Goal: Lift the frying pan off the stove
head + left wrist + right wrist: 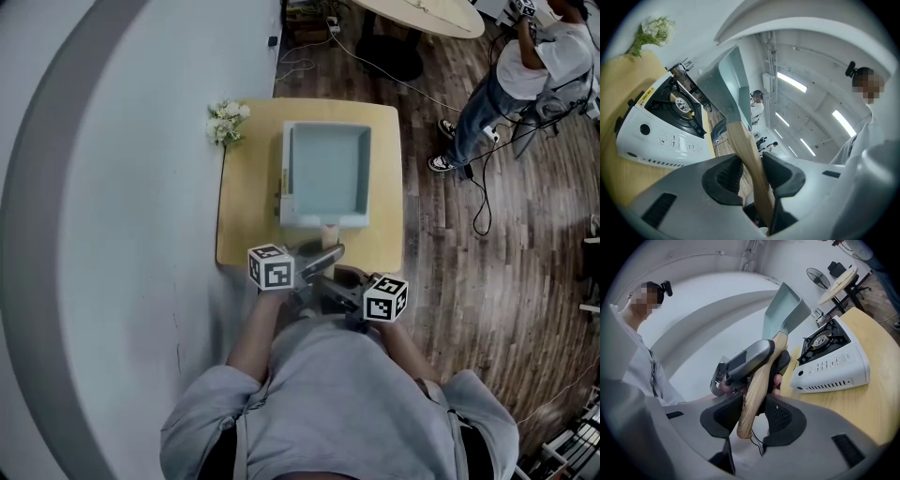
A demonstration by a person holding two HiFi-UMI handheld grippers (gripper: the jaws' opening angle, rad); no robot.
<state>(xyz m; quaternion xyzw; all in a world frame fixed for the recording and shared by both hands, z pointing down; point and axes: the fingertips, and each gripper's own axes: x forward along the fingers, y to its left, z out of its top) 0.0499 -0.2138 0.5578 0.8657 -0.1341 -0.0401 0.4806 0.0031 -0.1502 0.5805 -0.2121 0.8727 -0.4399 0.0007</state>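
A square pale-teal frying pan point(326, 173) hangs over the white portable gas stove point(661, 126), whose burner lies bare. In the head view the pan hides nearly all of the stove. The pan's wooden handle point(745, 150) runs back toward me. My left gripper point(317, 261) is shut on the handle's middle, pads pressed on both sides. My right gripper point(339, 289) is shut on the handle's end point(757, 390), just behind the left one. In the right gripper view the pan point(785, 310) is tilted up, clear of the stove point(834, 364).
The stove stands on a small yellow table point(248, 187) against a white curved wall. A bunch of white flowers point(226, 121) sits at the table's far left corner. A person point(525, 75) stands on the wooden floor at the far right, with cables point(483, 202) nearby.
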